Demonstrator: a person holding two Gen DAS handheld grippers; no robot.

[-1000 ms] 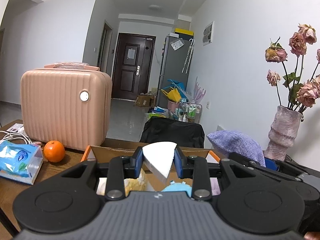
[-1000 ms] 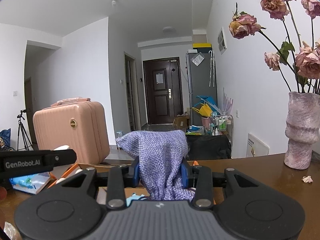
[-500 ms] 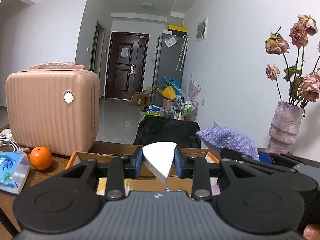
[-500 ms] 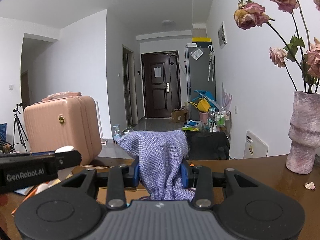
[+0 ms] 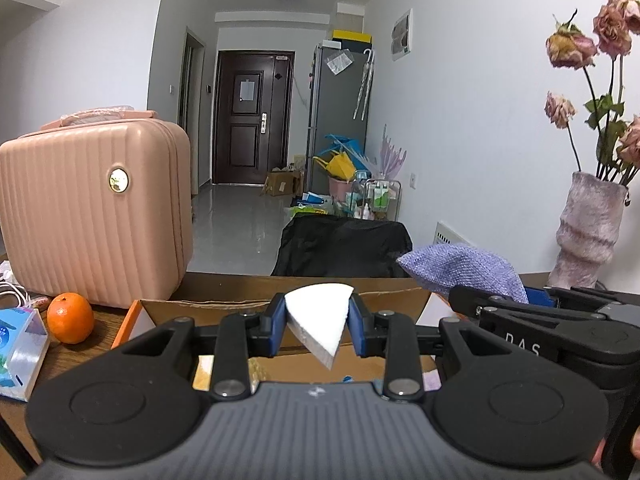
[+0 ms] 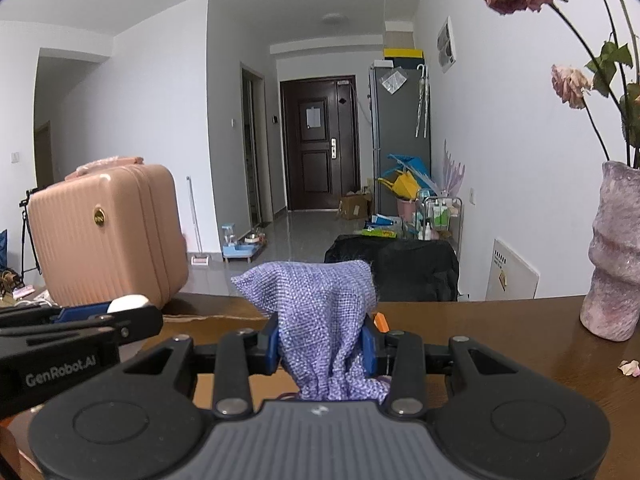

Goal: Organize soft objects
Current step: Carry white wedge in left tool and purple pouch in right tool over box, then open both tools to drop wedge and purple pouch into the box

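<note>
Drifted rightward since a second ago — suitcase [image 5: 96, 212] and orange [image 5: 70, 318] now nearer the table's left edge. Left gripper [image 5: 318, 326] pinching a white wedge [image 5: 320, 318] above the open box [image 5: 224, 308], right gripper [image 6: 322, 342] clamping purple cloth [image 6: 320, 312] — probably both lifted for sorting.

Left gripper [image 5: 318, 322] and right gripper [image 6: 324, 340]: both are showing black linkage arms with silver pivot screws, blue pads [image 5: 277, 322], round black discs either side and a ribbed grey body bearing a small white logo. White lettering "GenRobot.AI" is running along the left gripper's side.
</note>
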